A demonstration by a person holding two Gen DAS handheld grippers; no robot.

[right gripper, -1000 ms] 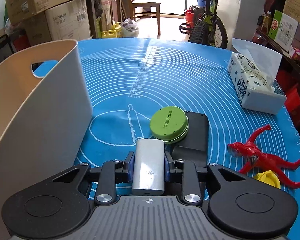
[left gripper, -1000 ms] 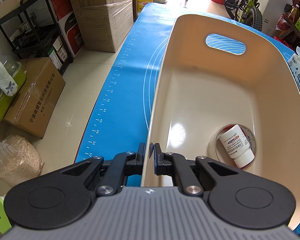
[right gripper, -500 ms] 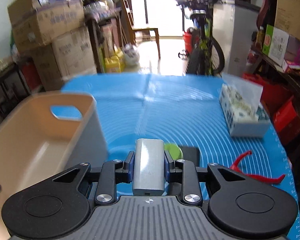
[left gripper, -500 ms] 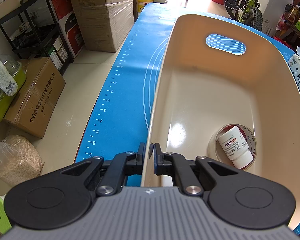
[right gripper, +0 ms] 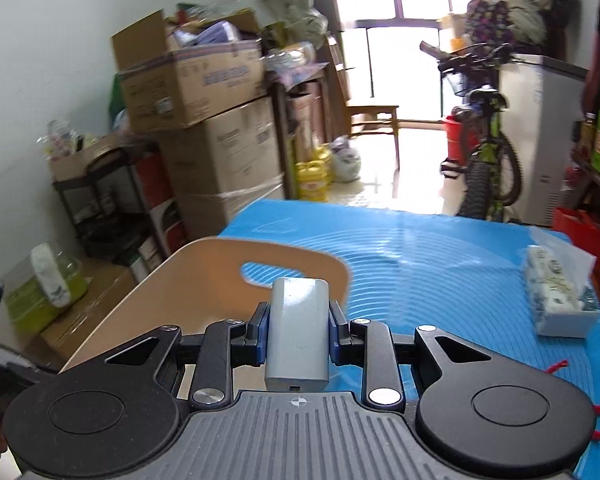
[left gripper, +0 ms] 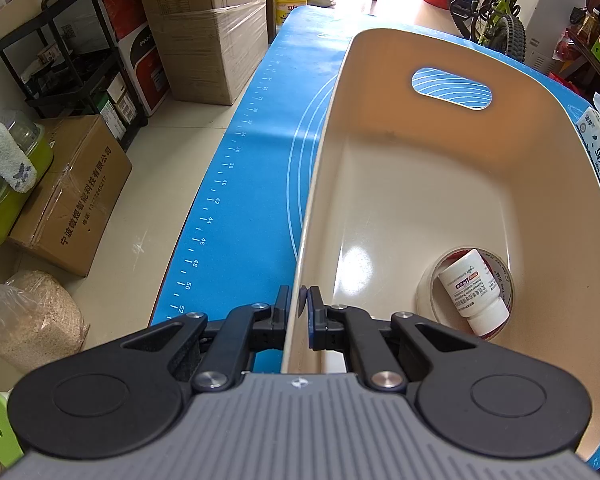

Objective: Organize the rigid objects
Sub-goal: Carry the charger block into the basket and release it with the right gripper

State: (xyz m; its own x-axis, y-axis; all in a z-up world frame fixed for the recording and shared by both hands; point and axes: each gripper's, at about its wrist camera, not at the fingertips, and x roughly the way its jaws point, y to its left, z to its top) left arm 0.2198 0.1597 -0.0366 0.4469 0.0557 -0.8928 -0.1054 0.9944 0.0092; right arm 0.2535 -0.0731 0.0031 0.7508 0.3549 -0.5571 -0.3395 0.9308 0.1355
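Grey power bank (right gripper: 298, 330), probably, above bin (right gripper: 204, 280)

Blue mat (left gripper: 256, 184) with white ruler marks and circle lines covers the worktop, right out to the left edge above the pale floor (left gripper: 148, 216). On the mat sits the cream bin (left gripper: 452, 184), its handle slot showing blue through the far wall. Over in the right wrist view a tissue pack (right gripper: 556, 296) rests near the mat's right side, well apart from the bin (right gripper: 204, 272), with a red toy (right gripper: 556, 366) peeking in nearer the camera.
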